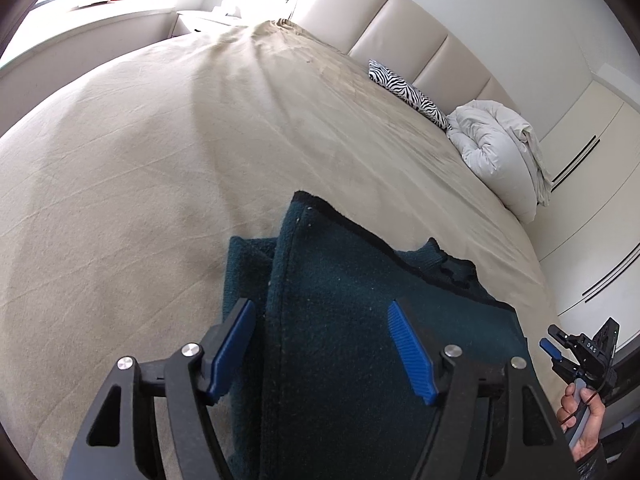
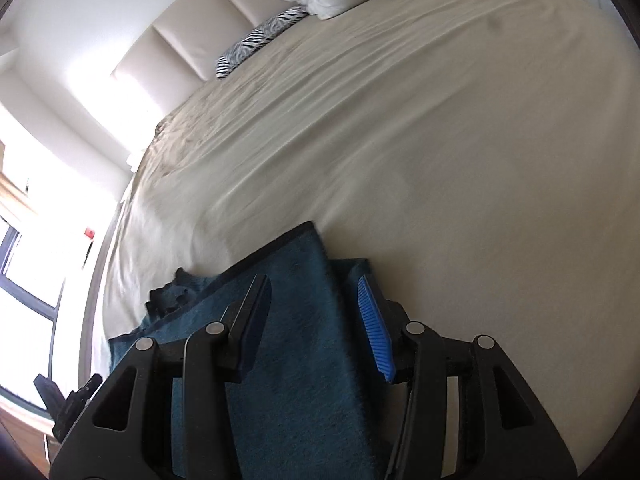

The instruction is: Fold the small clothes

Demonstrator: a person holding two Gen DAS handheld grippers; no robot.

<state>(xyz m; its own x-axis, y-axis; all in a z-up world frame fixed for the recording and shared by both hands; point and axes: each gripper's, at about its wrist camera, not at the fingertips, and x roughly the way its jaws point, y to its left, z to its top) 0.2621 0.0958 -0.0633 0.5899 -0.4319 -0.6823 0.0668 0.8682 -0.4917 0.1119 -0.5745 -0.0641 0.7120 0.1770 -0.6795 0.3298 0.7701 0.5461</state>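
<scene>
A dark teal fleece garment (image 1: 352, 320) lies partly folded on the beige bed sheet (image 1: 160, 160), with a black-trimmed edge and a sleeve folded over its body. My left gripper (image 1: 320, 320) is open, its blue pads spread just above the garment's near end. In the right wrist view the same garment (image 2: 296, 320) lies under my right gripper (image 2: 316, 300), which is open, with its fingers straddling the folded strip. The right gripper also shows in the left wrist view (image 1: 560, 344), held by a hand at the bed's edge.
A zebra-print cushion (image 1: 408, 92) and a bundled white duvet (image 1: 496, 148) lie by the padded headboard (image 1: 400, 24). Wardrobe doors (image 1: 592, 184) stand at the right. A window (image 2: 24, 264) is on the far side of the bed.
</scene>
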